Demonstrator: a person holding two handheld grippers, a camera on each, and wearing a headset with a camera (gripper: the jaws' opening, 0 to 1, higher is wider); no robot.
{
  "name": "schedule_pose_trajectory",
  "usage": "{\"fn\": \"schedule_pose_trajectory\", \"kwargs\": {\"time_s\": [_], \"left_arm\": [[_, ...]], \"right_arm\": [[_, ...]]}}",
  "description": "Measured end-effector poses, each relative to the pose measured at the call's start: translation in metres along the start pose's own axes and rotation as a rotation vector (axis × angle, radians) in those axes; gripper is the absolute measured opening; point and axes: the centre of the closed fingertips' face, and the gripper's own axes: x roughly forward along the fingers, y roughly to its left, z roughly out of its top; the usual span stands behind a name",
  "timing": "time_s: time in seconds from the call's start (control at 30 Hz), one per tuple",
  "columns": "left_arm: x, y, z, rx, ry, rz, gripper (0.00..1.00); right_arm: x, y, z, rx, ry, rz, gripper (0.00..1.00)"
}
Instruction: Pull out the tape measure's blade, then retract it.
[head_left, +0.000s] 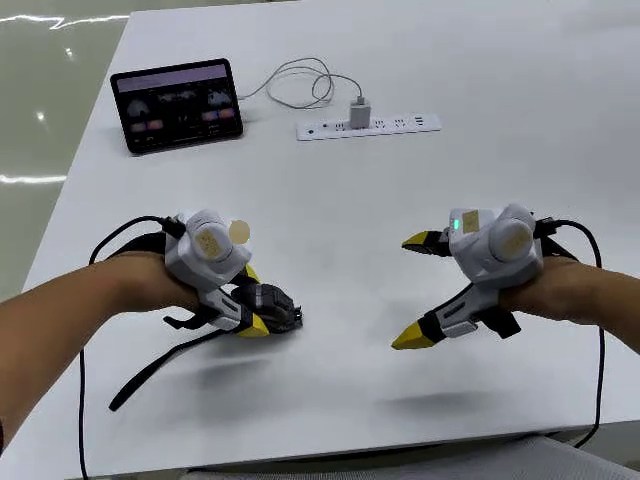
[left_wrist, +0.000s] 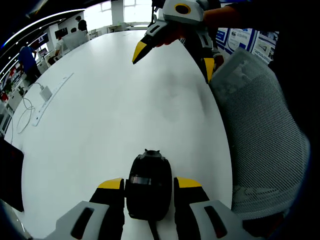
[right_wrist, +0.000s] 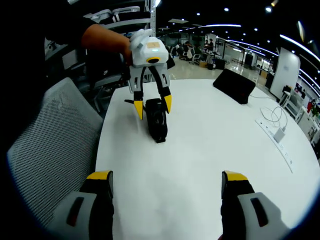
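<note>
A black tape measure (head_left: 277, 306) rests on the white table (head_left: 330, 400), its blade drawn in. My left gripper (head_left: 254, 300) is shut on it, one yellow-tipped finger on each side of the case. In the left gripper view the tape measure (left_wrist: 147, 189) sits between the jaws. My right gripper (head_left: 412, 290) hangs open a little above the table, to the right of the tape measure, nothing between its fingers. The right gripper view looks past my right gripper (right_wrist: 167, 176) at the left gripper (right_wrist: 153, 108) and the tape measure (right_wrist: 156, 121). The right gripper (left_wrist: 174, 60) also appears in the left gripper view.
A dark tablet (head_left: 178, 103) stands at the back left. A white power strip (head_left: 368, 126) with a plugged charger and looped cable lies behind the grippers. A grey mesh chair (left_wrist: 260, 125) stands at the table's near edge. Black cables trail from both grippers.
</note>
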Motion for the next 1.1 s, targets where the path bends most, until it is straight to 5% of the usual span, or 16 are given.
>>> {"fn": "schedule_pose_trajectory", "kwargs": {"time_s": [0.37, 0.7, 1.1], "left_arm": [[-0.001, -0.001, -0.001, 0.052, 0.016, 0.001, 0.3], [0.0, -0.004, -0.002, 0.057, 0.037, 0.01, 0.3], [0.0, -0.001, -0.004, 0.055, 0.027, 0.006, 0.3]], "right_arm": [[0.031, -0.003, 0.022, -0.018, -0.009, 0.032, 0.76], [0.078, 0.003, 0.025, -0.077, 0.021, 0.078, 0.65], [0.108, 0.009, 0.032, -0.075, 0.039, 0.115, 0.48]]}}
